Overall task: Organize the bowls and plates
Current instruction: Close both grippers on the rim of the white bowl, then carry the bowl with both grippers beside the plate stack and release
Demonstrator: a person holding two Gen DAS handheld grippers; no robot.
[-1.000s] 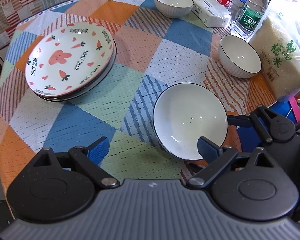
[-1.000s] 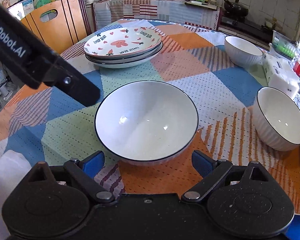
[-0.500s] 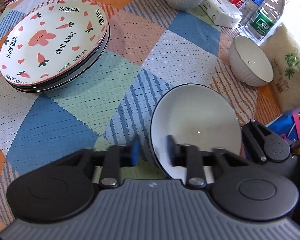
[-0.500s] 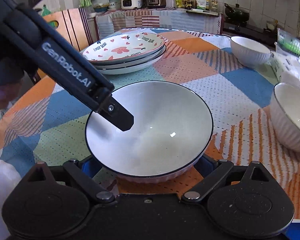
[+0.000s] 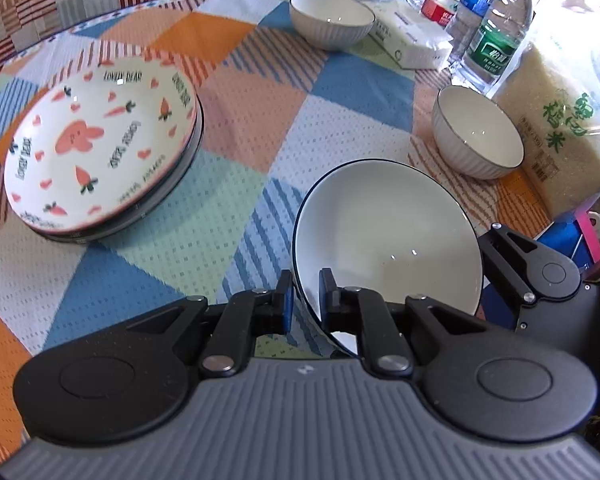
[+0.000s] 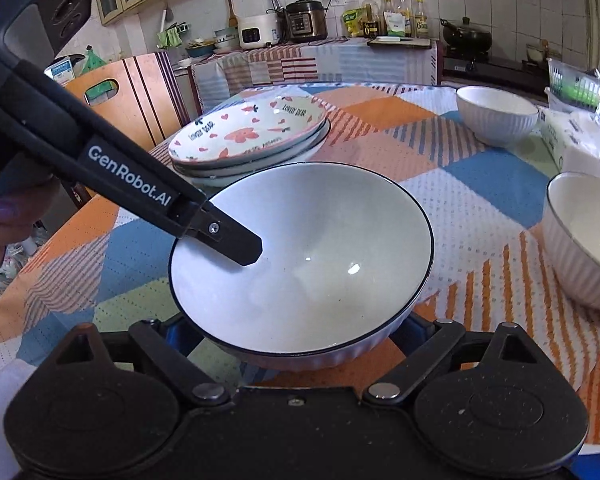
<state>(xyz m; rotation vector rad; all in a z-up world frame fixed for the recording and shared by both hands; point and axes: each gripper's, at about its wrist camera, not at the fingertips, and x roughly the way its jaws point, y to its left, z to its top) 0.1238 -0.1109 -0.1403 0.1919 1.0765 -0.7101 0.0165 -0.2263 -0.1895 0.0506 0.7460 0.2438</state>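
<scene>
A large white bowl with a dark rim (image 5: 388, 240) (image 6: 312, 256) is tilted up off the patterned tablecloth. My left gripper (image 5: 303, 300) is shut on its near rim, one finger inside (image 6: 240, 246) and one outside. My right gripper (image 6: 296, 344) is open, its fingers spread under and beside the bowl's base, mostly hidden by it. A stack of carrot-and-rabbit plates (image 5: 100, 144) (image 6: 248, 136) sits at the left. Two smaller white ribbed bowls stand apart: one at the right (image 5: 478, 132) (image 6: 584, 240), one at the far side (image 5: 332, 18) (image 6: 496, 114).
A bag of rice (image 5: 560, 128), water bottles (image 5: 496, 36) and a tissue pack (image 5: 408, 40) crowd the table's right edge. A wooden chair (image 6: 132, 96) stands beyond the plates. A kitchen counter with appliances runs along the back wall.
My left gripper has closed on the big bowl's rim and lifted it to a tilt. My right gripper has moved in under the bowl, still open.
</scene>
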